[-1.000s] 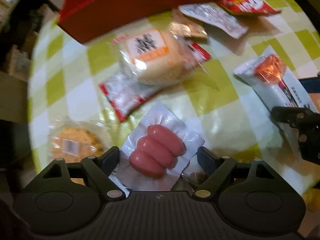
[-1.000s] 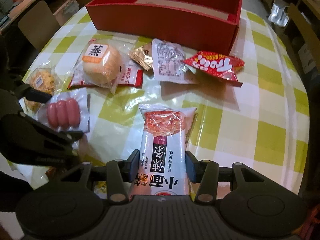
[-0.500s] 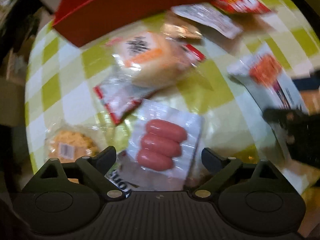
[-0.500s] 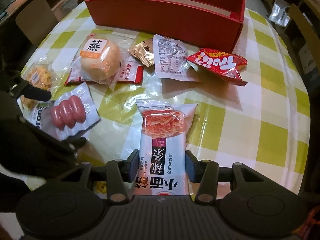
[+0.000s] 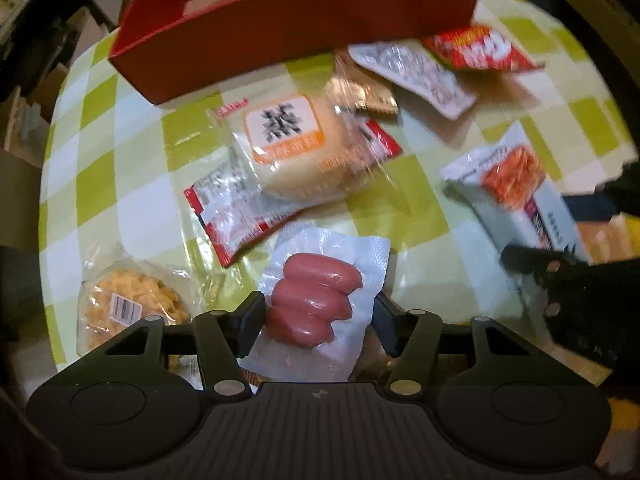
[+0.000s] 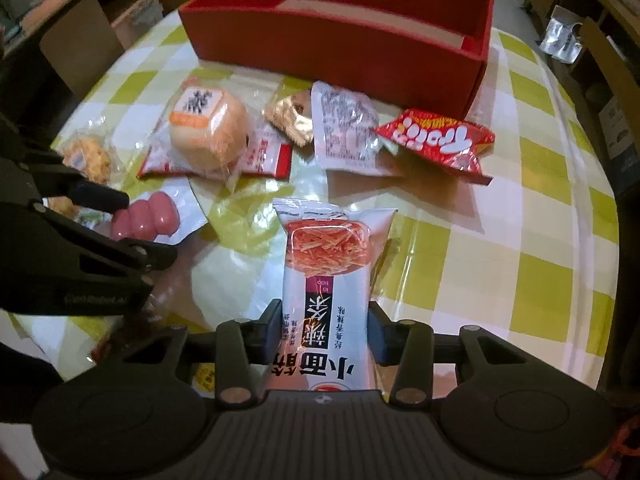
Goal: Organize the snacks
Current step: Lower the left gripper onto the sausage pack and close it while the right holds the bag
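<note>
while my left gripper (image 5: 320,316) has just been closing its jaws, they now pinch the vacuum-packed sausage pack (image 5: 320,304) by its two side edges, tilted above the green-checked tablecloth (image 5: 120,184). my right gripper (image 6: 324,328) grips the white noodle-snack packet (image 6: 332,280) at its narrow waist. only the left view shows the crumbly cookie (image 5: 132,308) whole, with its barcode label; the right view half hides it behind my left tool. only the right view looks into the red box (image 6: 360,48): a pale floor strip, no snack seen inside. steamed bun (image 6: 208,136), gold wrapper (image 6: 292,120), white sachet (image 6: 344,128) and red chip bag (image 6: 436,140) lie crowded before the box's near wall. bare cloth lies open on the right side, up to the table's rounded edge.
</note>
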